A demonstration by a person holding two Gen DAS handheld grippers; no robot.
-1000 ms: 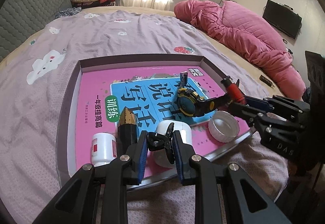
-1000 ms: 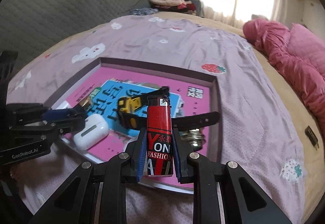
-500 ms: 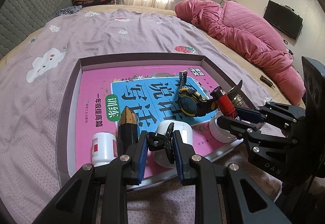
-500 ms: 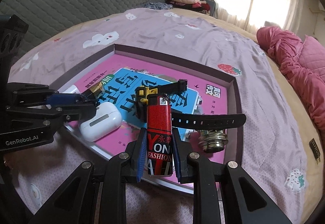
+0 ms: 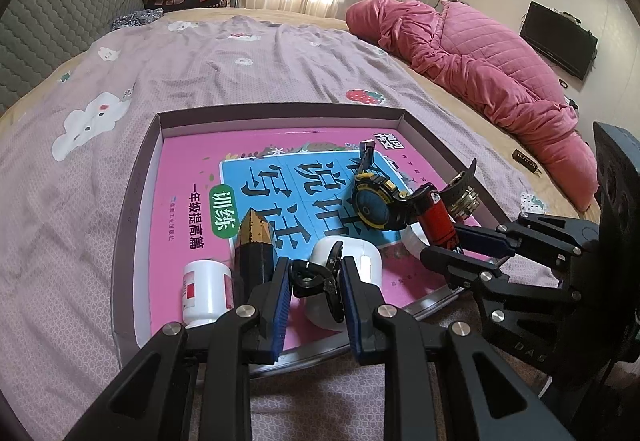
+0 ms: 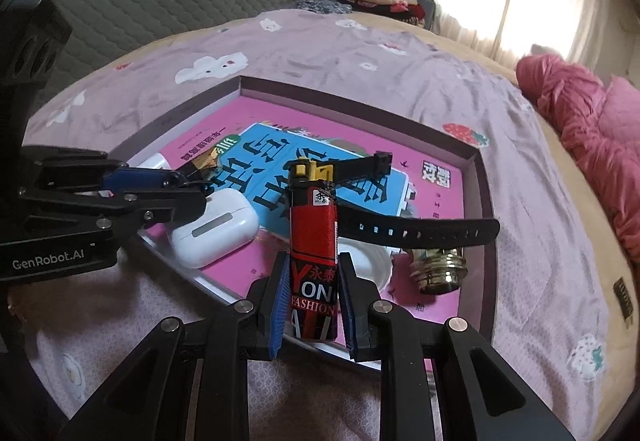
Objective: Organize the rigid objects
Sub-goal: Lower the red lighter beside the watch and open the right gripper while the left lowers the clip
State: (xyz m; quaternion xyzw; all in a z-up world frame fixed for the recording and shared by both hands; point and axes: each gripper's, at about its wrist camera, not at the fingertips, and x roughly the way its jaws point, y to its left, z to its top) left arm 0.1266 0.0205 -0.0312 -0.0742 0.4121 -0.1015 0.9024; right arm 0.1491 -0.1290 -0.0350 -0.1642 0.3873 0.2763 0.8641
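My right gripper (image 6: 310, 305) clamps the red lighter (image 6: 313, 241); my left gripper (image 5: 316, 289) pinches what looks like a black clip (image 5: 316, 279). I should set each down flat near the tray's (image 5: 136, 197) front edge.

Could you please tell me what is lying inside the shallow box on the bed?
Inside the box lie a pink book, watch, white case, small bottle and metal cap. The book hides the floor.

The tray's (image 5: 138, 177) far half lies bare; watch (image 5: 376, 201) and earbud case (image 6: 214, 227) crowd the near edge.
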